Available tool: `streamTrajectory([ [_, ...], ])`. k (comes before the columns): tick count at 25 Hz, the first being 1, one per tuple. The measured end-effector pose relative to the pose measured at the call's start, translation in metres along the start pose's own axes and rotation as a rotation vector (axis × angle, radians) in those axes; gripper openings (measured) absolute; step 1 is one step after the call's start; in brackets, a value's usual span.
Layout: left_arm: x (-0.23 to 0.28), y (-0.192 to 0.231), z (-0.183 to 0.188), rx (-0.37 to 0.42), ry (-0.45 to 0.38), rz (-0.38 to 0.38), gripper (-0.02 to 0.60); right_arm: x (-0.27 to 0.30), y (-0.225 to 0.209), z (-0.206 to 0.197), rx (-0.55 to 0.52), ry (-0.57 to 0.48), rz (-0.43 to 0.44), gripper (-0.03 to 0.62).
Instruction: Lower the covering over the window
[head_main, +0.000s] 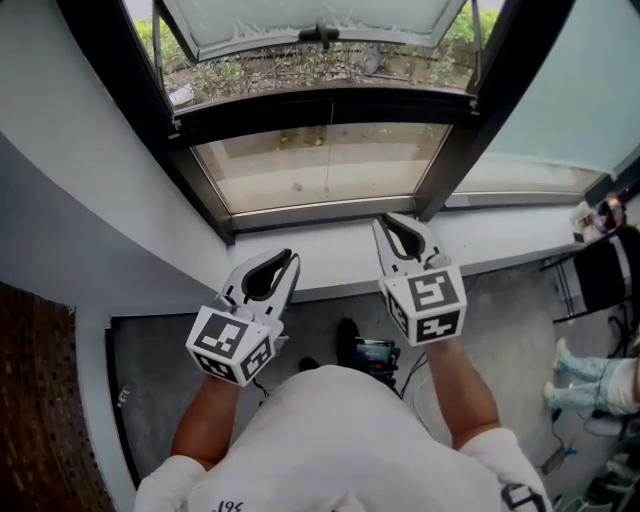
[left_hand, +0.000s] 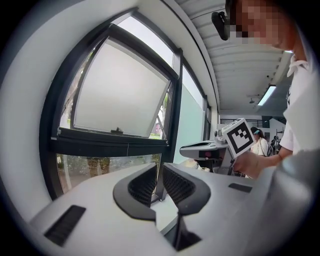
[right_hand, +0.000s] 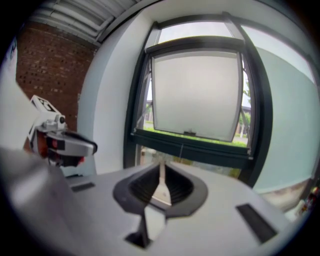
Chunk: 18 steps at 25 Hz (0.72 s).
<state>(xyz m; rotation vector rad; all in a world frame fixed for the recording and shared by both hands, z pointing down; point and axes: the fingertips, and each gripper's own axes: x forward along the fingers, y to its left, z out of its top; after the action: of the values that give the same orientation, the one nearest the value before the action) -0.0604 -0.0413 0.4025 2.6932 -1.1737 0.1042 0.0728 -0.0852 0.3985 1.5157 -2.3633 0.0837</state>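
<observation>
Both claws hover over the sill (head_main: 330, 245), just short of the one window (head_main: 320, 105). The left claw (head_main: 288, 258) and right claw (head_main: 388, 222) are each pinched to a narrow slit with nothing in them. One thin cord (head_main: 326, 160) hangs down the clear lower pane, ahead and between them. The frosted sash (head_main: 310, 20) above is tilted outward.

Setting: an indoor office or lab-type workspace. Evidence: a large dark-framed window (head_main: 320, 105) beside frosted glass panels (head_main: 570, 90). A bare brick wall (right_hand: 45, 60). A ribbed panel ceiling (left_hand: 240, 55) with a strip light (left_hand: 268, 95). Grey concrete floor (head_main: 500, 330). Another person (left_hand: 260, 142) stands in the background.
</observation>
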Motion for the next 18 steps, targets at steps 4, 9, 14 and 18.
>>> streamTrajectory([
  [4,-0.01,-0.014,-0.009,-0.003,0.007,-0.036,0.054,-0.019,0.007,-0.009,0.013,0.002,-0.029,0.044],
  [9,-0.022,-0.024,-0.011,-0.009,-0.004,-0.045,0.044,-0.034,0.011,-0.018,0.03,0.007,-0.039,0.043],
  [14,-0.029,-0.025,-0.011,-0.013,-0.014,-0.014,0.04,-0.043,0.009,-0.024,0.05,0.001,-0.02,0.041],
  [18,-0.028,-0.026,-0.012,-0.029,-0.012,0.011,0.04,-0.048,0.003,-0.029,0.06,0.011,0.002,0.038],
])
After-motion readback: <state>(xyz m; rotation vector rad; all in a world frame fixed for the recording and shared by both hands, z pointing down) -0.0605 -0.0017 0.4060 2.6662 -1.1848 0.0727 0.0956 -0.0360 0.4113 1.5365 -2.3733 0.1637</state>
